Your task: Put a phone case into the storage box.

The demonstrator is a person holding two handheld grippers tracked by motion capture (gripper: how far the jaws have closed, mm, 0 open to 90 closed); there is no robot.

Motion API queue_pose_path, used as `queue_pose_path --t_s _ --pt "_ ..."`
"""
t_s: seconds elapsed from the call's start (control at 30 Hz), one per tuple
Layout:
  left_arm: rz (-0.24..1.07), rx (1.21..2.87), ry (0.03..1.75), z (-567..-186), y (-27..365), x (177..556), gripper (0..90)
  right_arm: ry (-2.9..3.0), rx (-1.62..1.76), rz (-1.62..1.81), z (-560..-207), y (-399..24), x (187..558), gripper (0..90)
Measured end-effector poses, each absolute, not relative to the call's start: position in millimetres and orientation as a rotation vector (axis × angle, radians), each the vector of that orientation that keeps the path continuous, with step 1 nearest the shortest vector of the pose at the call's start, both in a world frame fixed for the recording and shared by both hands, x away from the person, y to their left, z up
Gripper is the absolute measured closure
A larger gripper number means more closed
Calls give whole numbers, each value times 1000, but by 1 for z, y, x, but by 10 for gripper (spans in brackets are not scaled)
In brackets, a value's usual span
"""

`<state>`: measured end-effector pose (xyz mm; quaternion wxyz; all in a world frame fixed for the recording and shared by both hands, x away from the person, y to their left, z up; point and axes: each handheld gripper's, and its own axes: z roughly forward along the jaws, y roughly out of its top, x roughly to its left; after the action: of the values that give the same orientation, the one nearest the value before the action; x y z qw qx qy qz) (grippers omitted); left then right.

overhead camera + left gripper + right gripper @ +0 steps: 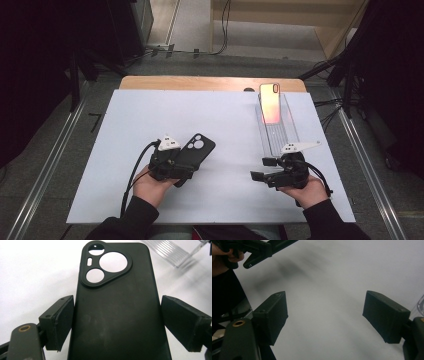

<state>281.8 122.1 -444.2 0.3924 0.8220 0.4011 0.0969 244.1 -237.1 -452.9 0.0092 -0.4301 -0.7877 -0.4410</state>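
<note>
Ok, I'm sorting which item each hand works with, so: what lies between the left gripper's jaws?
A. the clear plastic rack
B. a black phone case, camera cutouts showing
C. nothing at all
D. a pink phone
B: in the left gripper view the black phone case lies between the two jaws with its camera cutouts up, while the pink phone stands in the clear rack across the table.
</note>
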Motion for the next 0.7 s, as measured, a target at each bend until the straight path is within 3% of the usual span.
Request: queue_pose_path --t_s 0.7 --pt "345 1904 1075 -458 110 263 144 -2498 -1419 -1422 -439 -204 243 186"
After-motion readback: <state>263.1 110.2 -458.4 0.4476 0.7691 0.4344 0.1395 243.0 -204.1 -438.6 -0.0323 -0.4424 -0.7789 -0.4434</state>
